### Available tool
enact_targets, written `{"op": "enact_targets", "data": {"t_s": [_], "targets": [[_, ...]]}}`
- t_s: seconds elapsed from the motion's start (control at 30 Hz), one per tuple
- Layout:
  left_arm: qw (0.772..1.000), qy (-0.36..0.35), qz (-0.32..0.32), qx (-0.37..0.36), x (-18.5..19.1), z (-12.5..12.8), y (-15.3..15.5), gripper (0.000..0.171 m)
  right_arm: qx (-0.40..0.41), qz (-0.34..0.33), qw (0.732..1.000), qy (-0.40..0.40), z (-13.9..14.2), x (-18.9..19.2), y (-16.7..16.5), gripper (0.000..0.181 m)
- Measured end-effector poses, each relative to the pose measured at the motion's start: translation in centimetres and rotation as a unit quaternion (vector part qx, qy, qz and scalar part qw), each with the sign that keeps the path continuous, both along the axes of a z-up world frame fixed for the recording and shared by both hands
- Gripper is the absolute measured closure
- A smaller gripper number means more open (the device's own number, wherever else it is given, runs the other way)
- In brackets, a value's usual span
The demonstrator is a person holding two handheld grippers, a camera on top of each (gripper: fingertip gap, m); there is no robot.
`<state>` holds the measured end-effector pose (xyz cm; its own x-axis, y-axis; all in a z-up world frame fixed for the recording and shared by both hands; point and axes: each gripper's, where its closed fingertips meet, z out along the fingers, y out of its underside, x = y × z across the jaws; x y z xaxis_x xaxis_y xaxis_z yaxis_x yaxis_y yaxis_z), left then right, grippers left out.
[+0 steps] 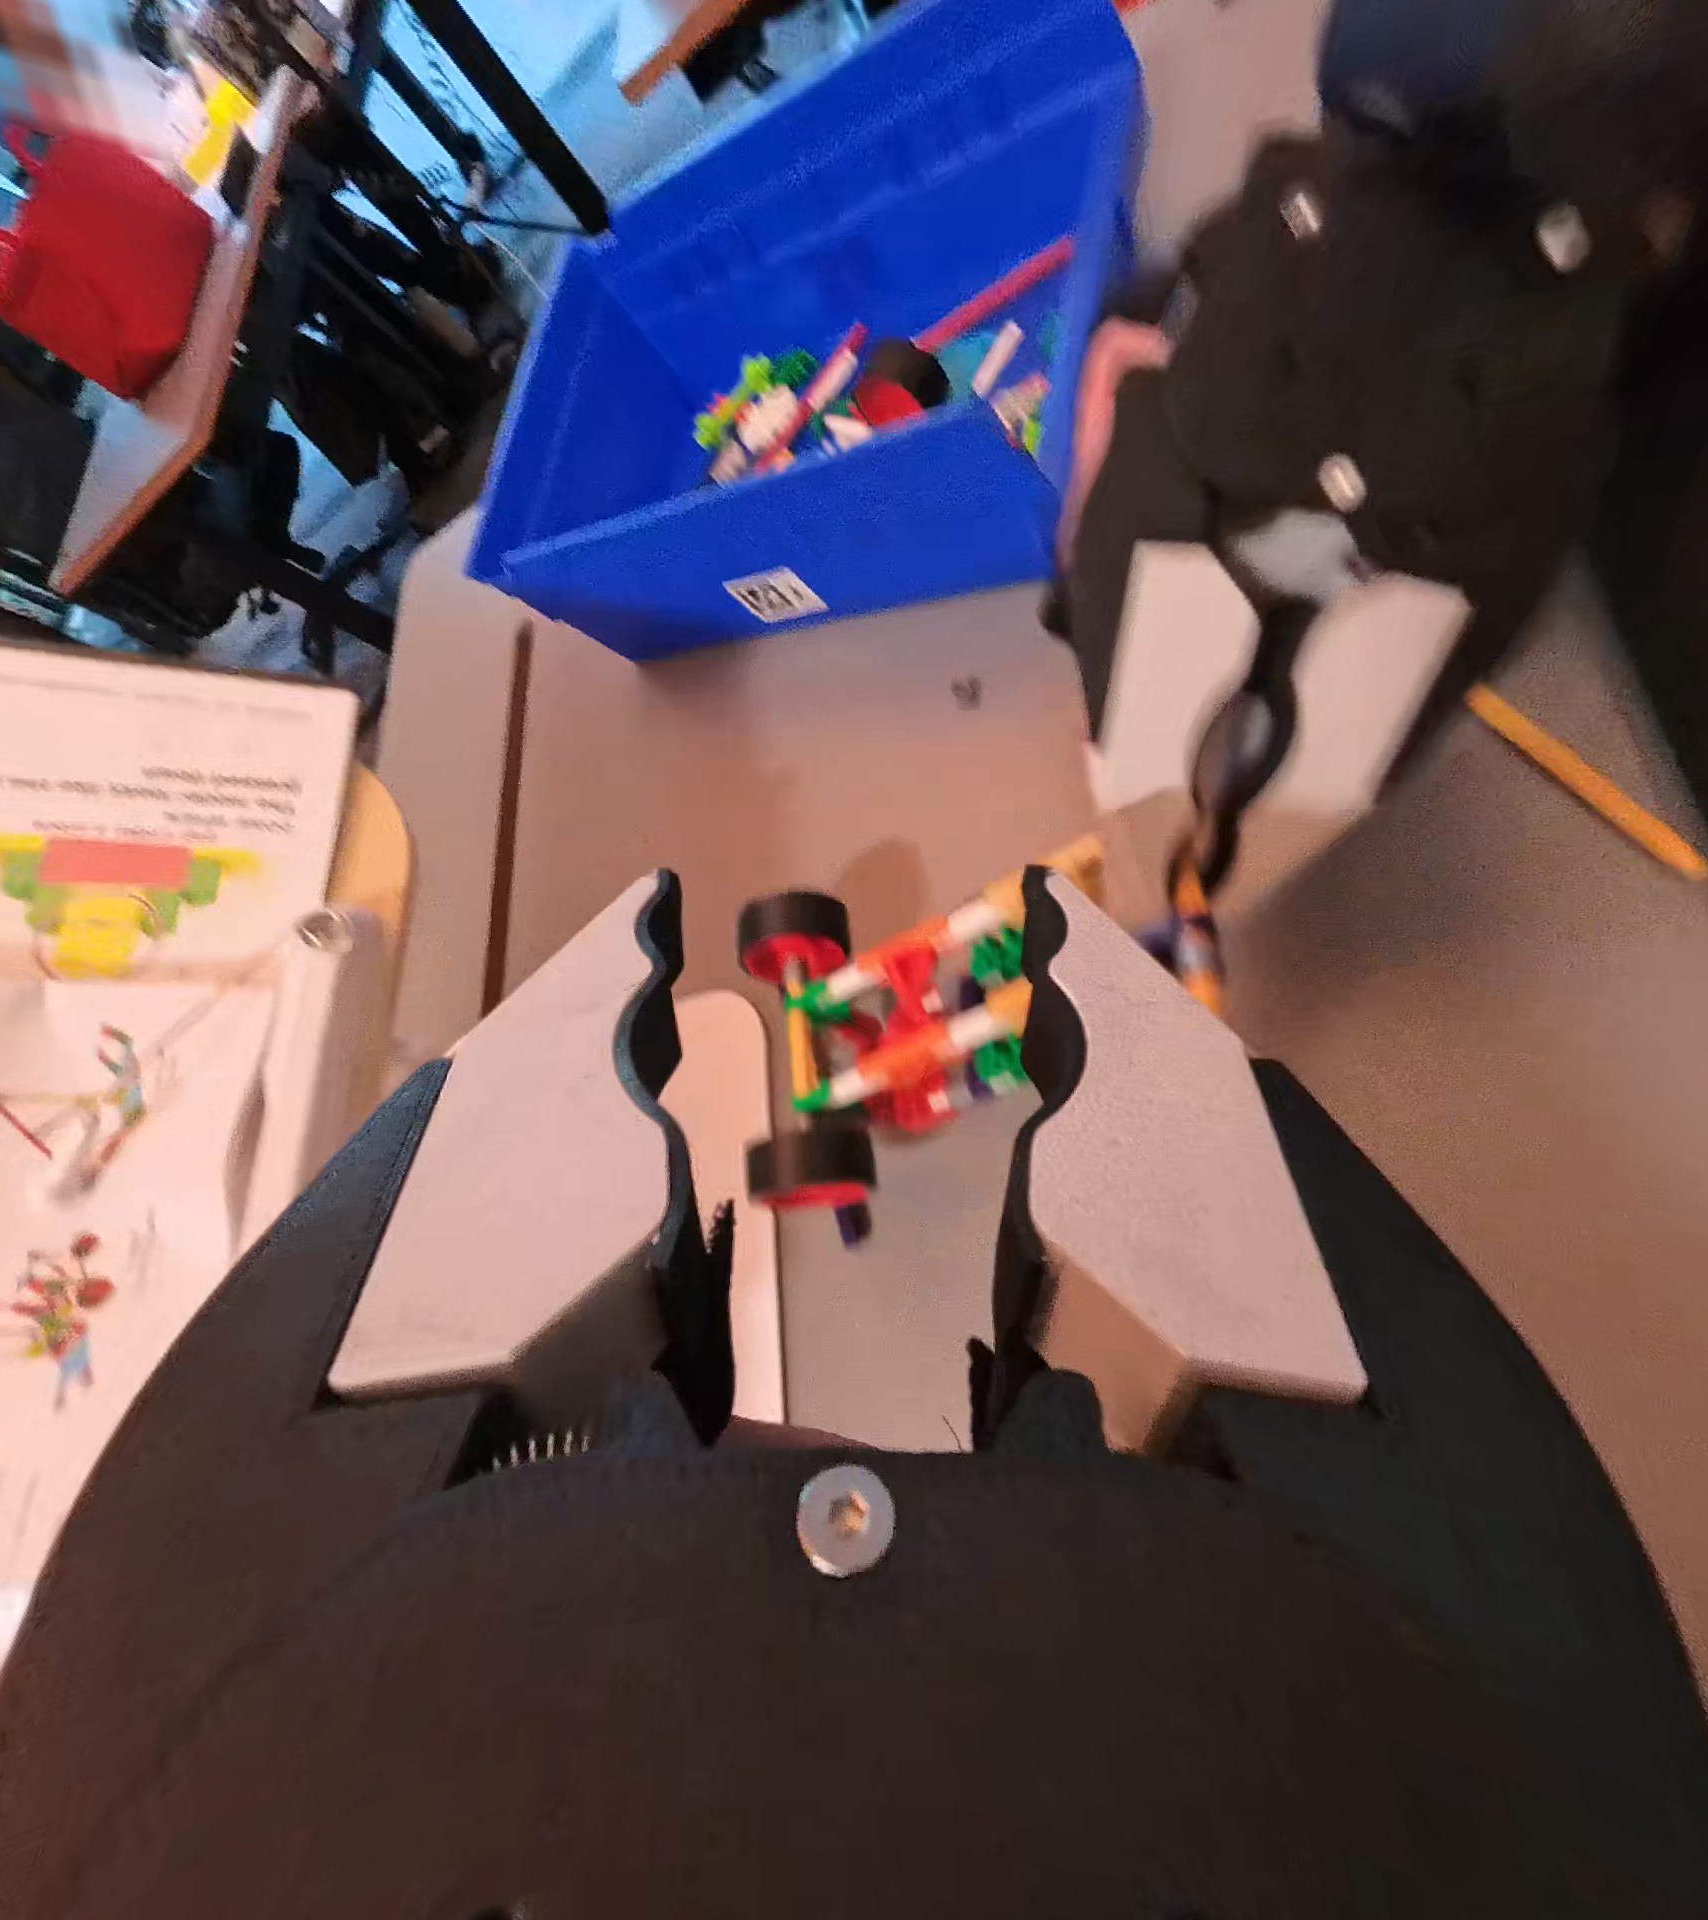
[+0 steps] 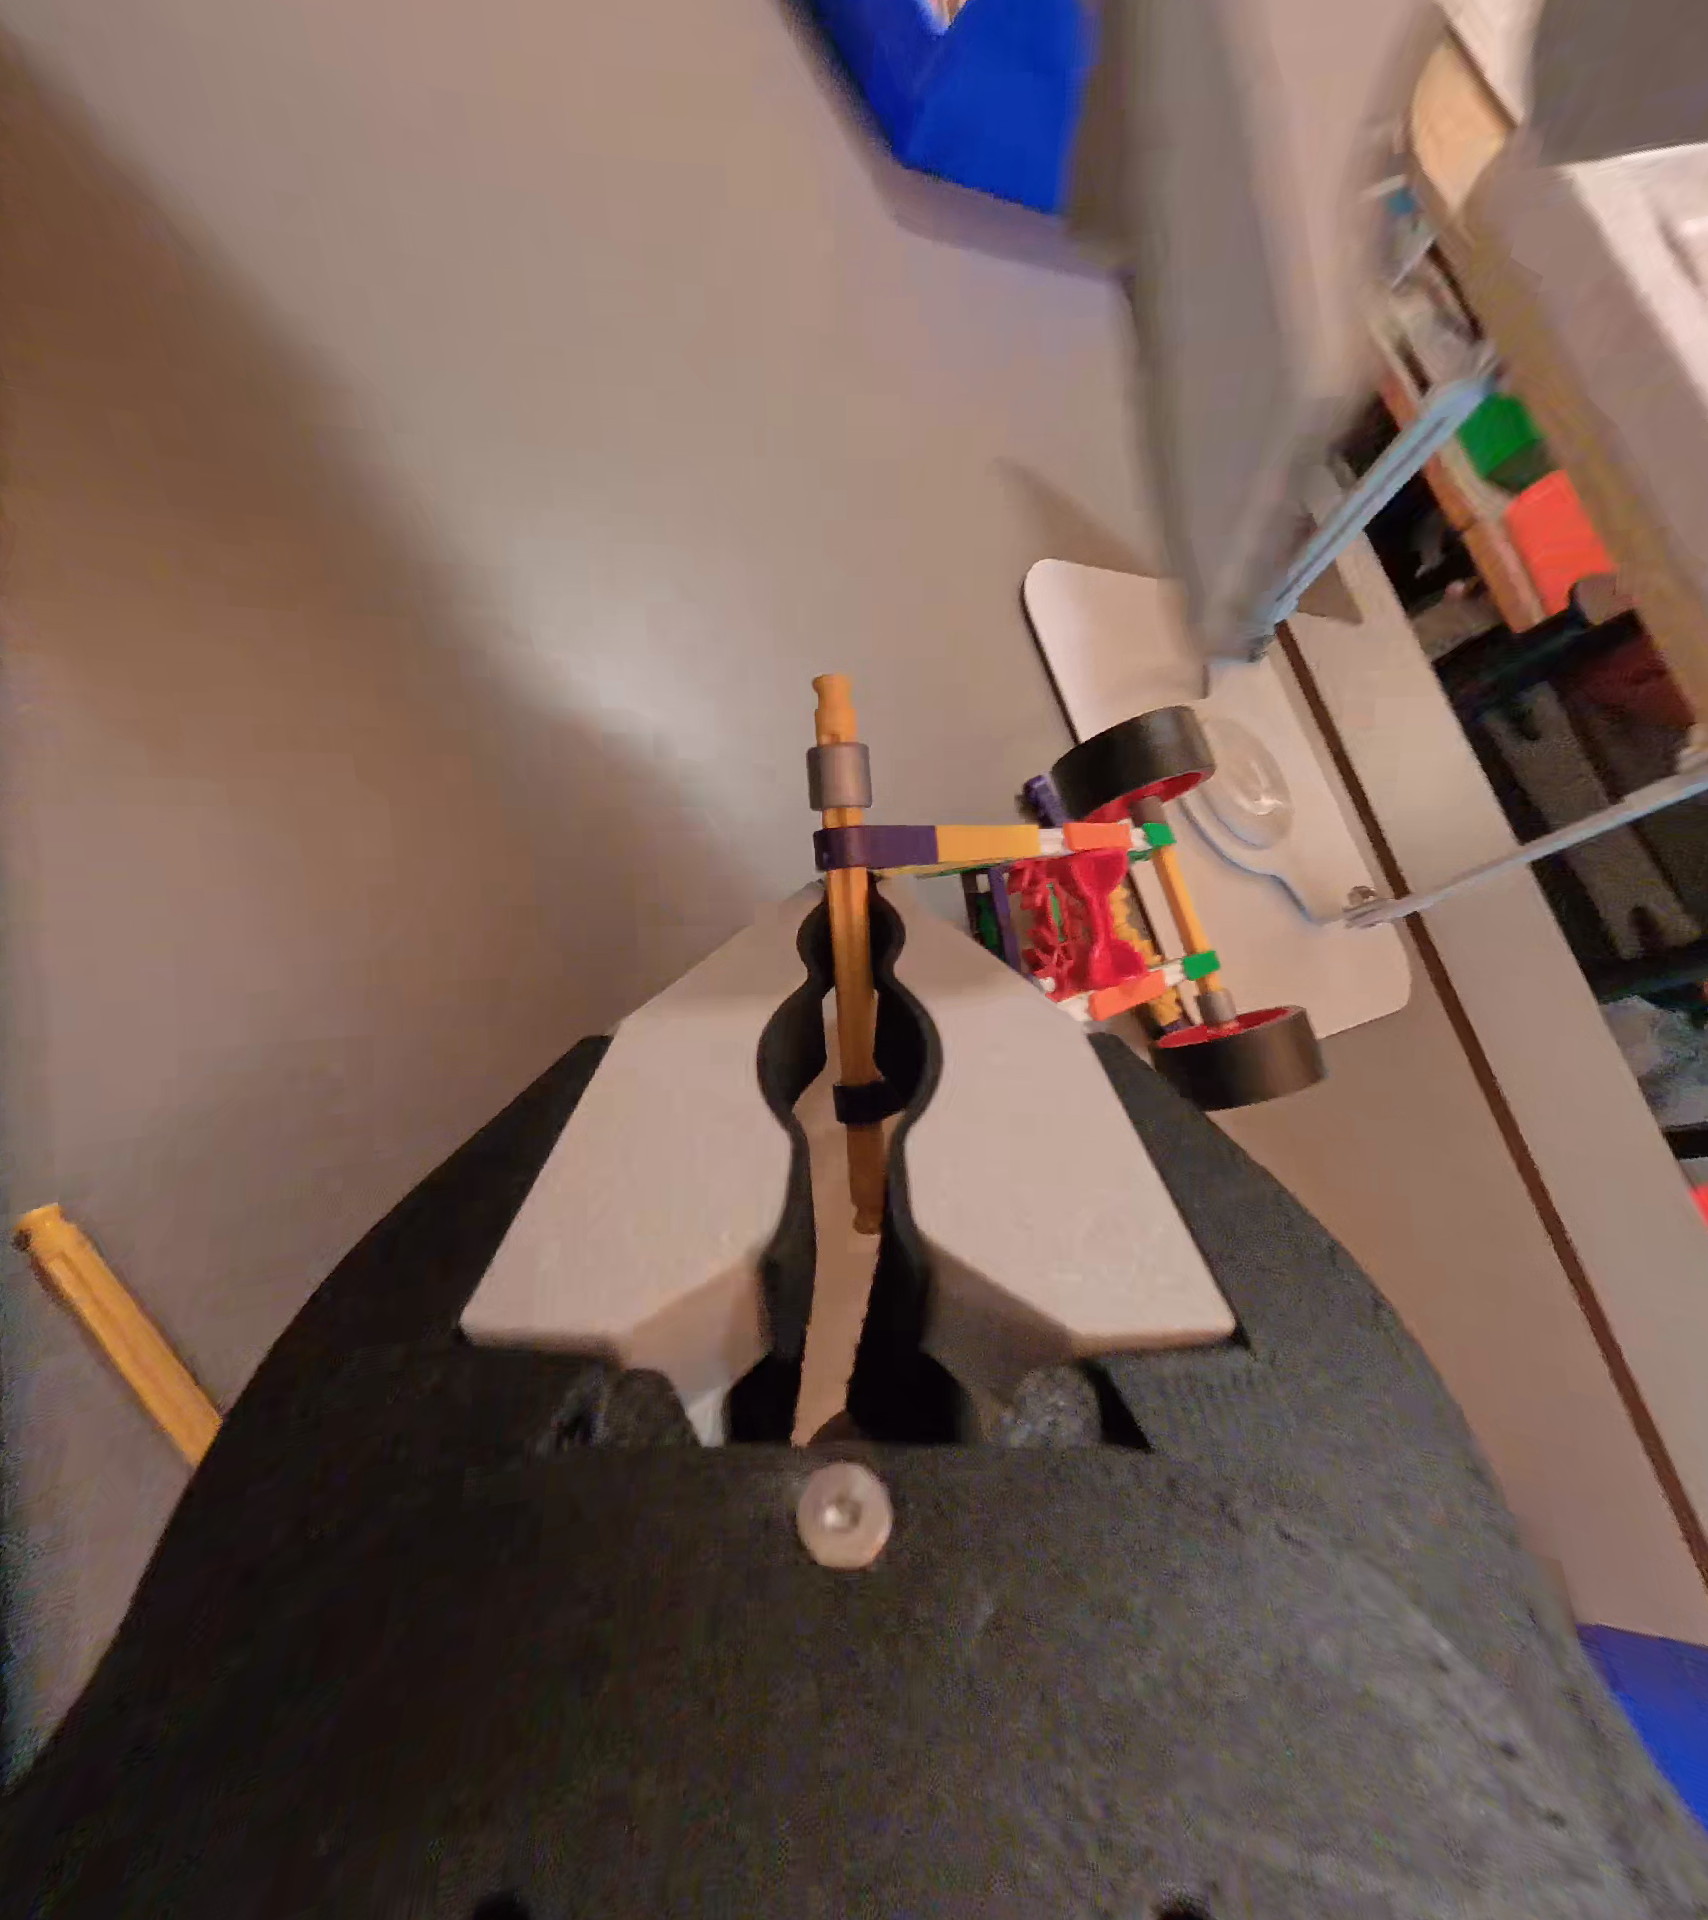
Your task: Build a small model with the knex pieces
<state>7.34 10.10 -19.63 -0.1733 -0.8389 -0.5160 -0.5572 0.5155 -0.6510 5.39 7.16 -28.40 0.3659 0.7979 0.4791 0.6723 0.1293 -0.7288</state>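
Note:
A small toy car (image 1: 891, 1039) built of coloured rods and connectors, with two black wheels on red hubs, sits over the pale table. My left gripper (image 1: 852, 883) is open, and the car's wheeled end shows between its spread fingers; I cannot tell if they touch it. My right gripper (image 2: 852, 899) is shut on the car's yellow axle rod (image 2: 850, 977), which carries a grey spacer (image 2: 839, 774) and has no wheels on it. The car body (image 2: 1089, 925) extends to the right of the rod. In the left wrist view the right gripper (image 1: 1214, 831) comes in from the upper right.
A blue bin (image 1: 777, 540) holding several loose building pieces stands at the back of the table. A printed instruction sheet (image 1: 102, 935) lies to the left. A loose yellow rod (image 2: 112, 1330) lies on the table; it also shows in the left wrist view (image 1: 1588, 779).

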Motion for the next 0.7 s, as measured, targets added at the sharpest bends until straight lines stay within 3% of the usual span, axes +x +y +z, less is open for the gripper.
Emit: {"op": "enact_targets", "data": {"t_s": [0.07, 0.2, 0.27, 0.33, 0.43, 0.5, 0.57, 0.7], "targets": [[0.999, 0.037, -0.017, 0.017, -1.9, -2.4, -1.3, 0.107, 0.012, 0.010, 1.000, 0.004, 0.6, -0.1, -0.3, 0.181], [0.992, 0.088, -0.024, 0.082, -2.1, -7.8, -2.0, 0.105, 0.040, 0.015, 0.999, -0.004, 1.2, -0.5, -0.7, 0.181], [0.994, 0.077, -0.026, 0.078, -1.9, -8.8, -2.1, 0.102, 0.052, 0.015, 0.998, -0.007, 1.5, -0.6, -0.8, 0.181], [0.996, 0.030, -0.034, 0.078, -0.7, -8.4, -2.6, 0.110, 0.066, 0.016, 0.998, -0.012, 1.8, -0.8, -0.9, 0.181], [0.993, -0.005, -0.037, 0.112, 0.8, -8.5, -2.8, 0.146, 0.086, 0.019, 0.996, -0.010, 2.3, -1.2, -1.1, 0.181], [0.990, -0.031, -0.022, 0.137, 1.2, -7.9, -2.0, 0.152, 0.121, -0.006, 0.993, -0.009, 3.1, -0.4, -0.4, 0.178], [0.991, -0.045, -0.018, 0.123, 1.0, -7.0, -1.6, 0.153, 0.140, -0.026, 0.990, 0.012, 4.7, 0.5, -0.2, 0.160], [0.994, -0.072, -0.017, 0.084, 0.1, -5.6, -1.2, 0.154, 0.146, -0.065, 0.987, 0.006, 5.5, 3.1, 0.5, 0.151]]}}
